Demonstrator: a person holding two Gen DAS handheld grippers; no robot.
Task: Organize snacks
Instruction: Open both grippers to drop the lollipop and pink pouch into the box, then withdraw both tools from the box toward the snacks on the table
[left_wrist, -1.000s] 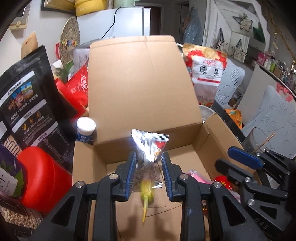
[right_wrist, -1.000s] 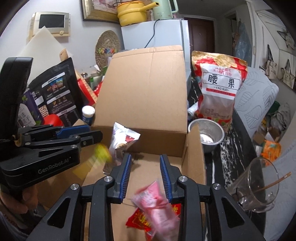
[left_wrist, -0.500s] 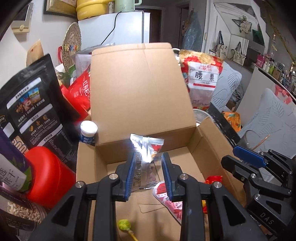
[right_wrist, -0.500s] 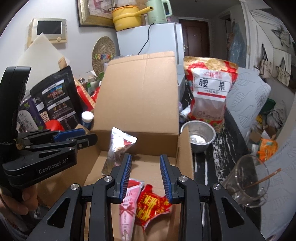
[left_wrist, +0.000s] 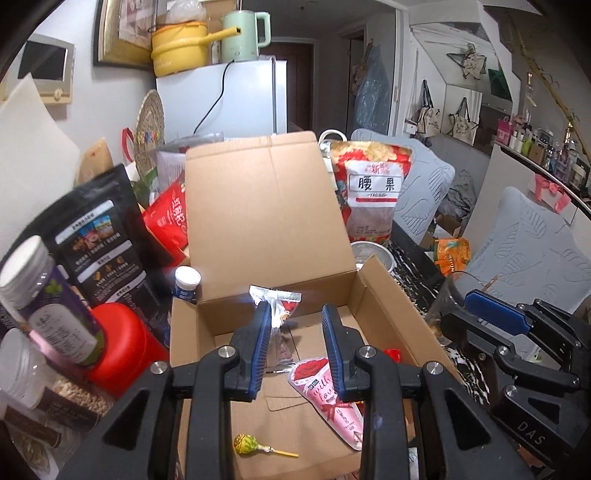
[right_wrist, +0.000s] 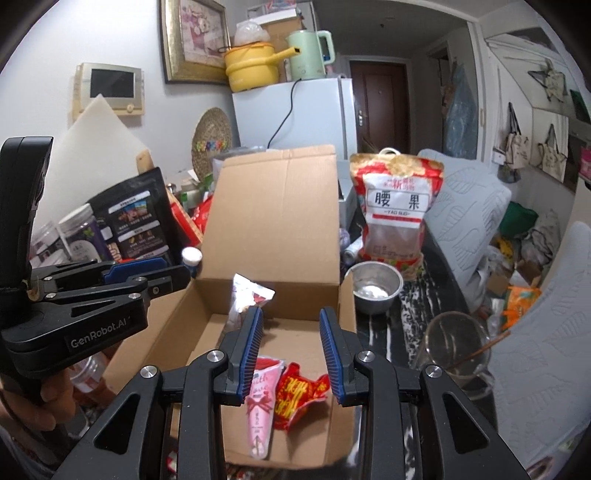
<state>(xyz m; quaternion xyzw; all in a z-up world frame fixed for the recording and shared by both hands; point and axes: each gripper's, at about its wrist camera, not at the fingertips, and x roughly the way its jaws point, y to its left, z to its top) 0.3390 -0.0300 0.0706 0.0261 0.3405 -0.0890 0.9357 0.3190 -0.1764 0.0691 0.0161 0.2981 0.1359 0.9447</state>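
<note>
The open brown cardboard box (left_wrist: 384, 302), its lid standing upright at 12 o'clock, holds the snacks. On its floor a pink rose-printed pouch (left_wrist: 328, 413) touches a crinkled red packet (right_wrist: 299, 391) at its 3 o'clock, and a yellow-green lollipop (left_wrist: 245, 443) lies apart at 7 o'clock. A silver foil packet (left_wrist: 280, 299) stands upright near the back wall. My left gripper (left_wrist: 293, 314) is drawn in as far as it goes; whether that packet touches its pad I cannot tell. My right gripper (right_wrist: 291, 314) hangs over the box, jaws apart, holding nothing. At 2 o'clock beyond the box sit a steel bowl (right_wrist: 375, 288) and a red-and-white cashew bag (right_wrist: 397, 210).
</note>
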